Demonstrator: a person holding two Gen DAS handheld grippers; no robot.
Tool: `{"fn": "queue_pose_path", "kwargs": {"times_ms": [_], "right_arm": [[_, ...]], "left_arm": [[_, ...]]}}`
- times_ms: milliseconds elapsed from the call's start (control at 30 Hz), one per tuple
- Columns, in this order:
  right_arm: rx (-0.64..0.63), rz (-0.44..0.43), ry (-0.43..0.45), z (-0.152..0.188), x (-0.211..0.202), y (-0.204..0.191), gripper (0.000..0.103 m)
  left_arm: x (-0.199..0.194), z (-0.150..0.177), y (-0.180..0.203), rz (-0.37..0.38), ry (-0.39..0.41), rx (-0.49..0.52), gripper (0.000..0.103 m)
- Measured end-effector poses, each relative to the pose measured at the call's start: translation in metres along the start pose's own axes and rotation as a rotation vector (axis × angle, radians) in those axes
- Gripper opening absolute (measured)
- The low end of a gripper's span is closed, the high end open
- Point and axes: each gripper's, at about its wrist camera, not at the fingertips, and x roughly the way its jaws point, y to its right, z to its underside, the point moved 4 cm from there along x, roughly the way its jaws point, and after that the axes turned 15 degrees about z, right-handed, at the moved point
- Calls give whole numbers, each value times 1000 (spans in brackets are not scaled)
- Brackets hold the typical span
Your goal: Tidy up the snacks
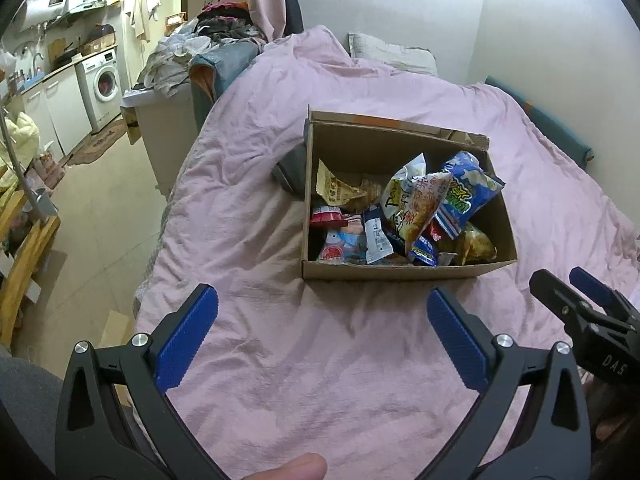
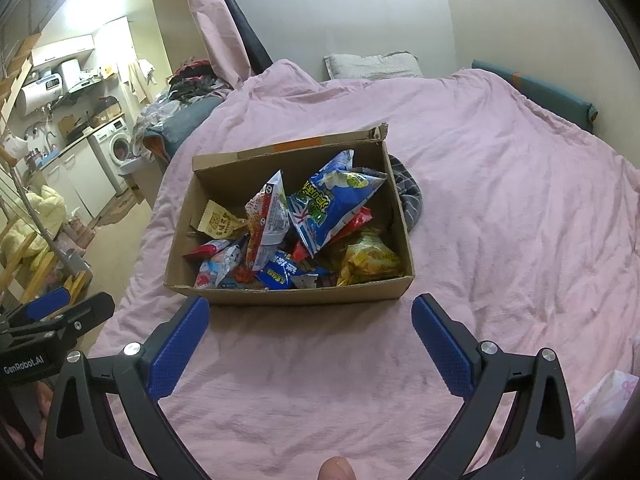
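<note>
An open cardboard box (image 1: 404, 271) (image 2: 288, 295) sits on a pink bedcover, filled with several snack packets. A blue chip bag (image 1: 466, 194) (image 2: 330, 204) stands tallest, beside a white and orange bag (image 1: 412, 204) (image 2: 266, 216), a yellow bag (image 1: 476, 244) (image 2: 368, 260) and a small yellow packet (image 1: 336, 190) (image 2: 218, 222). My left gripper (image 1: 322, 308) is open and hovers over the cover just short of the box, holding nothing. My right gripper (image 2: 310, 314) is also open and empty near the box's front wall. Each gripper shows at the edge of the other's view.
The pink bedcover (image 1: 320, 360) (image 2: 500, 220) spreads around the box. A grey striped cloth (image 2: 410, 196) lies behind the box. A pillow (image 2: 372, 65) rests at the headboard end. Left of the bed is a floor with a washing machine (image 1: 102, 80) and a clothes pile (image 1: 208, 40).
</note>
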Motion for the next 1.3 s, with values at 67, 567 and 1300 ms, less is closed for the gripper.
{"fn": "queue_pose_path", "kwargs": {"times_ms": [67, 567, 1300], "right_arm": [[-1, -1, 2, 0, 1, 0, 103], [-5, 5, -1, 0, 1, 1, 103], [-14, 6, 1, 1, 2, 1, 103]], "left_arm": [[-1, 0, 0, -3, 4, 2, 103], [-1, -1, -1, 1, 1, -1, 103], [-1, -1, -1, 1, 2, -2, 103]]}}
